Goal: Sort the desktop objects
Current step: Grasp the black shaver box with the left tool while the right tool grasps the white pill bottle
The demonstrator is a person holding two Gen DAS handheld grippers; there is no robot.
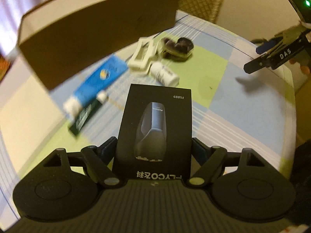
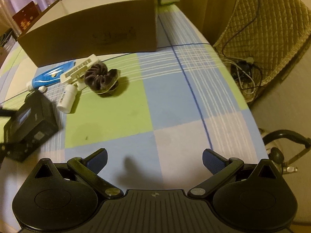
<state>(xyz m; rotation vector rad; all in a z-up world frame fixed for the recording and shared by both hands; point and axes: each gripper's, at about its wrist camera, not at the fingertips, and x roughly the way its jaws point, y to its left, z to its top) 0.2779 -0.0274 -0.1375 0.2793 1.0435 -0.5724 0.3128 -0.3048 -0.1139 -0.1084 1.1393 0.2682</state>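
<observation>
My left gripper (image 1: 153, 147) is shut on a black shaver box (image 1: 155, 128), held above the checked tablecloth; the same black shaver box (image 2: 29, 124) shows at the left of the right wrist view. Beyond it lie a blue tube (image 1: 97, 81), a white bottle (image 1: 165, 73), a white plastic clip (image 1: 141, 54) and a dark scrunchie (image 1: 178, 47). An open cardboard box (image 1: 97, 29) stands behind them. My right gripper (image 2: 154, 160) hovers open over bare cloth with nothing between its fingers; the scrunchie (image 2: 101, 76) and bottle (image 2: 67, 97) lie ahead to its left.
The table's right edge (image 2: 250, 108) drops to a floor with cables (image 2: 243, 71) and a quilted cover (image 2: 272, 29). A dark green flat pack (image 1: 85, 116) lies by the tube. The cardboard box (image 2: 93, 29) blocks the far side.
</observation>
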